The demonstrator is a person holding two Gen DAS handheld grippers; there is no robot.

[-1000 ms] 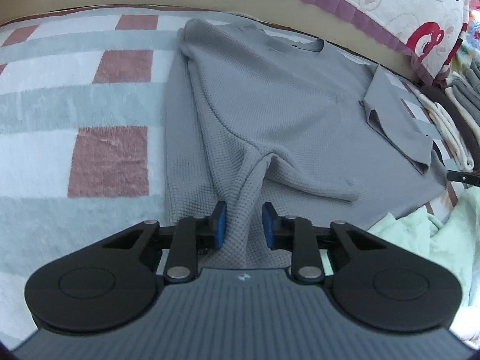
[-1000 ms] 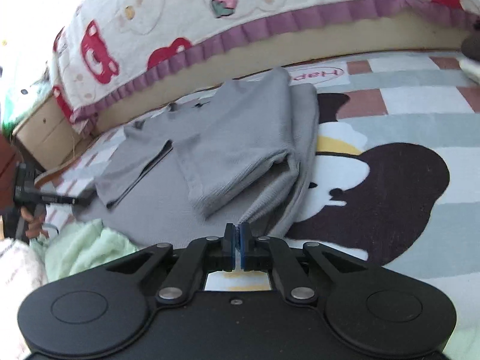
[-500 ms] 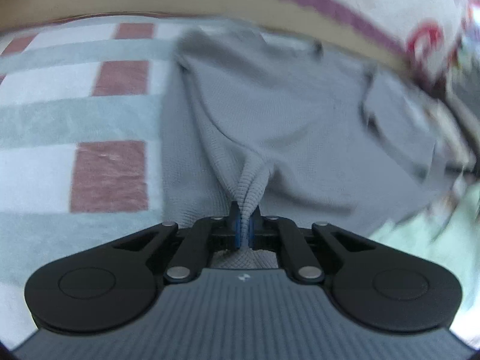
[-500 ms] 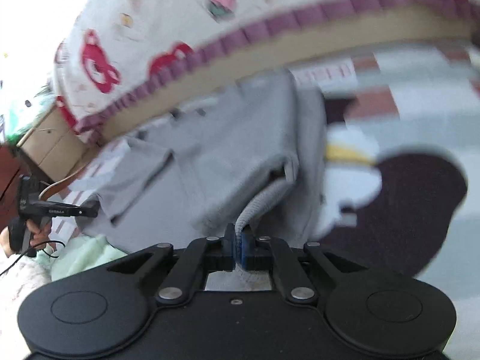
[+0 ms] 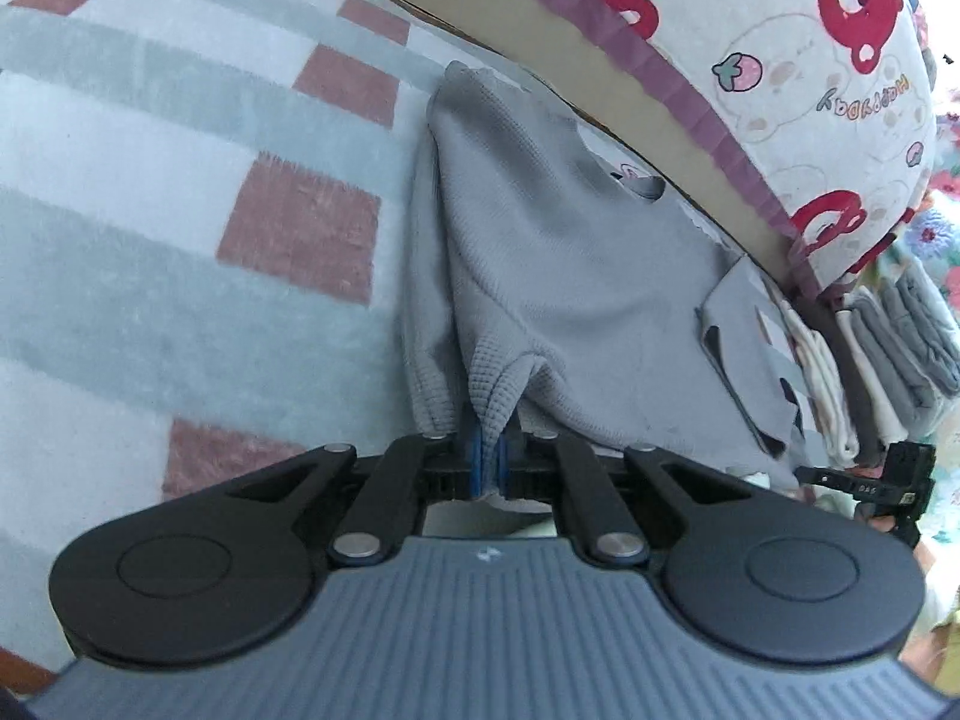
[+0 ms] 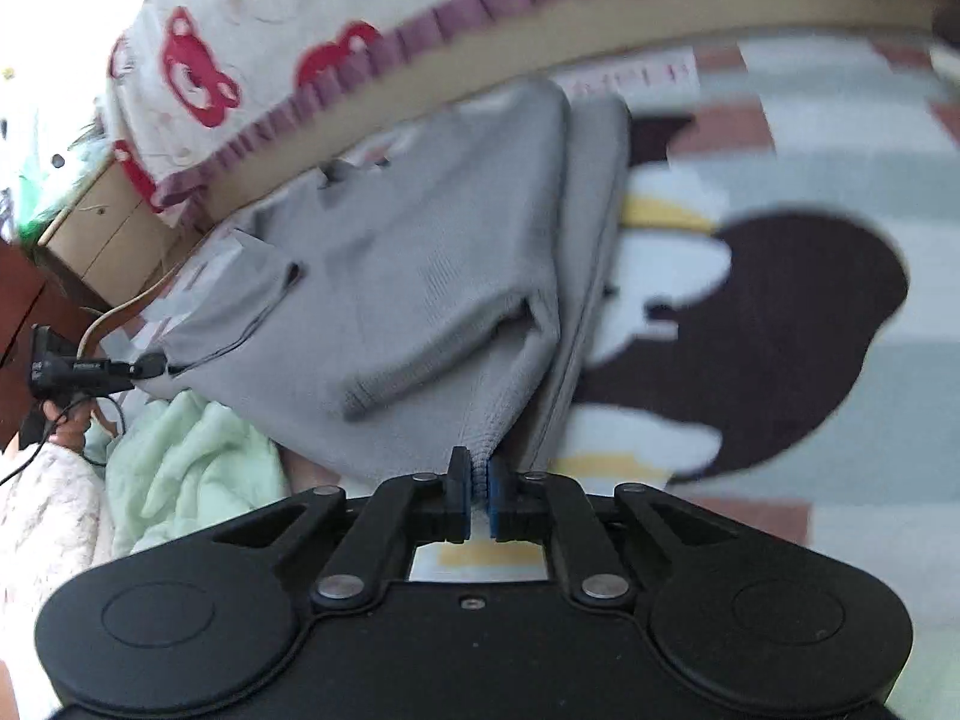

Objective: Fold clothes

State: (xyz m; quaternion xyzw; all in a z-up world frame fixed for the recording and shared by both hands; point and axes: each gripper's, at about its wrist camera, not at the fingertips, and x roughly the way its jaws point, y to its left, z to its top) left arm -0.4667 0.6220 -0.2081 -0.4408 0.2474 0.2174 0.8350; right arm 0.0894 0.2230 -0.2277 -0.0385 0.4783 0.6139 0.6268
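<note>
Both claws closed on the near hem of the grey sweater [image 5: 540, 252], left claw [image 5: 491, 462] and right claw [image 6: 477, 480], garment half-lifted off the rug [image 5: 180, 180]; risk: thin pinches slip, or uneven lift skews the fold.

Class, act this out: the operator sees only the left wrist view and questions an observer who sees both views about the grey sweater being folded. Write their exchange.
Operator: My left gripper pinches the grey sweater at its near edge. Is the other side held?
Observer: Yes. The right gripper has its jaws shut on the sweater's near edge too.
Operator: What is on the rug past that side?
Observer: A dark animal figure printed on the rug, right beside the sweater.
</note>
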